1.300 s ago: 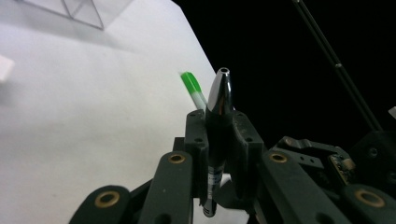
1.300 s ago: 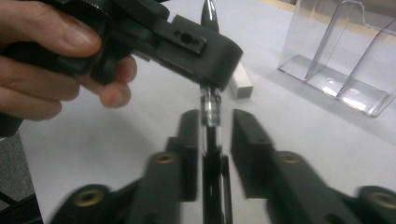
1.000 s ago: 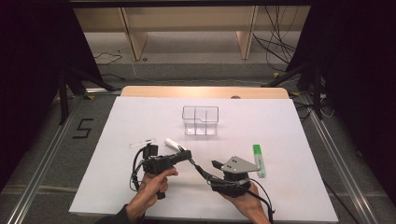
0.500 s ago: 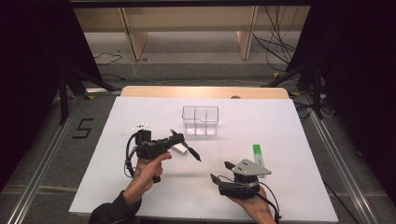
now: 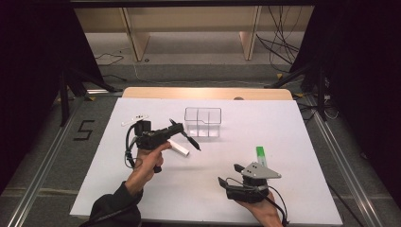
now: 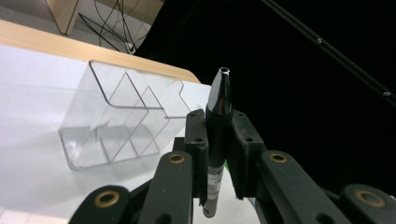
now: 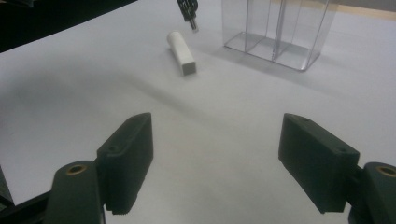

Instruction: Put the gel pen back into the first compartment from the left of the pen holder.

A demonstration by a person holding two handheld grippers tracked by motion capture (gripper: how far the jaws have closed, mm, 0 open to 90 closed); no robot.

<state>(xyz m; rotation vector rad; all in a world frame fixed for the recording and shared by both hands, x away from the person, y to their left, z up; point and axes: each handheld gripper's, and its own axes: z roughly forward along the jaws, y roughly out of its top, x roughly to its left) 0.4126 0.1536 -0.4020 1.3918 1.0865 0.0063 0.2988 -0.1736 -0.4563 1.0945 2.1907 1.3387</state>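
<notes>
Lifted nearer the empty clear organizer, left tool clamps a black pen; right tool gapes.

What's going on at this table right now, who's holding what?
A person works at a white table with a gripper in each hand. The left gripper is shut on a black pen, holding it in the air near a clear divided box. The right gripper is open and holds nothing, low over the table. A white tube lies below the pen, and a green marker lies beside the right gripper.
</notes>
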